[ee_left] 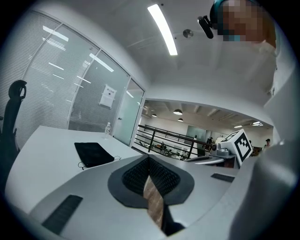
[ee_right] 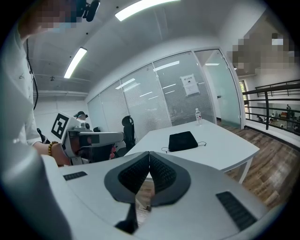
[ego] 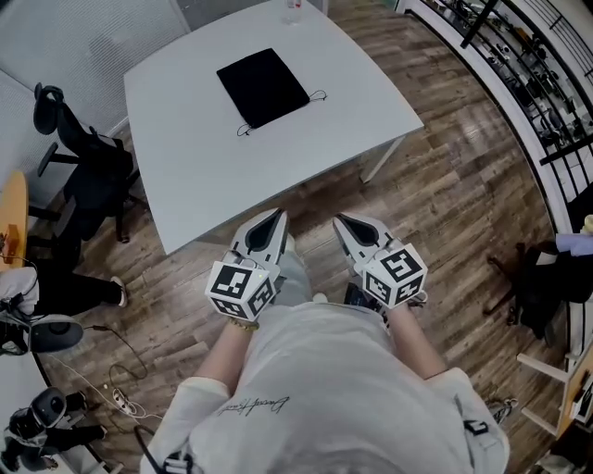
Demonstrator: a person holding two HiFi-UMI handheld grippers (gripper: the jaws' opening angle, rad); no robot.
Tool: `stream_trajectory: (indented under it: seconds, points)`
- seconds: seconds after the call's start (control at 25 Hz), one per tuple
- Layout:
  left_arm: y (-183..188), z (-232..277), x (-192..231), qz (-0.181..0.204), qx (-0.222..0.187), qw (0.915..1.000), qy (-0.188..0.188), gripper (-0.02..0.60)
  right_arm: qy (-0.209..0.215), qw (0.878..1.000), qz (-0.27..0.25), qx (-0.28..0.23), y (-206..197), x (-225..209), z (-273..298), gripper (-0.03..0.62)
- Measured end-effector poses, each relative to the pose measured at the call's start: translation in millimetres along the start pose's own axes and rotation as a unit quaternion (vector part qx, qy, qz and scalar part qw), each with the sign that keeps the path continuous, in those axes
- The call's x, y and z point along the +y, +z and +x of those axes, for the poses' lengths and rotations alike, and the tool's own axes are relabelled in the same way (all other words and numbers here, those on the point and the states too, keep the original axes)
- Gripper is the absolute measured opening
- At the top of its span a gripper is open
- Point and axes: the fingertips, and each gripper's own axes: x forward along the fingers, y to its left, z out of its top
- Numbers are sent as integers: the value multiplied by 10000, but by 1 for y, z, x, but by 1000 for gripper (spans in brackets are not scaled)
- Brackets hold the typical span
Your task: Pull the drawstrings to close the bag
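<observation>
A flat black drawstring bag (ego: 263, 86) lies on the white table (ego: 204, 167), its thin cords (ego: 320, 95) trailing off the near corners. The bag also shows small in the left gripper view (ee_left: 93, 153) and in the right gripper view (ee_right: 183, 140). My left gripper (ego: 278, 215) and right gripper (ego: 339, 220) are held side by side close to the person's body, short of the table's near edge and well away from the bag. Both are shut with nothing between the jaws.
A water bottle (ego: 292, 9) stands at the table's far edge. A black office chair (ego: 88, 162) sits left of the table. A black railing (ego: 519, 65) runs along the right. Cables and gear (ego: 56, 407) lie on the wood floor at lower left.
</observation>
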Motion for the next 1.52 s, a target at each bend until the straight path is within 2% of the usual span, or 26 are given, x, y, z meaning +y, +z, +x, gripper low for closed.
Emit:
stream_trajectory:
  seconds: [0.24, 0.56, 0.76, 1.08, 1.52]
  points:
    - [15, 47, 43, -51, 42, 10000, -44, 11, 13, 9999, -99, 12, 29, -32, 52, 23]
    - [54, 96, 105, 195, 65, 9996, -176, 11, 94, 9997, -176, -107, 78, -61, 132, 23]
    - [69, 114, 135, 253, 55, 9995, -185, 11, 138, 9997, -182, -114, 96, -72, 168, 23]
    - [82, 136, 165, 185, 50, 9997, -134, 11, 85, 9998, -185, -3, 108, -92, 195, 23]
    - [94, 160, 177, 31, -63, 9996, 288, 11, 371, 9978, -481, 266, 124, -124, 208, 23]
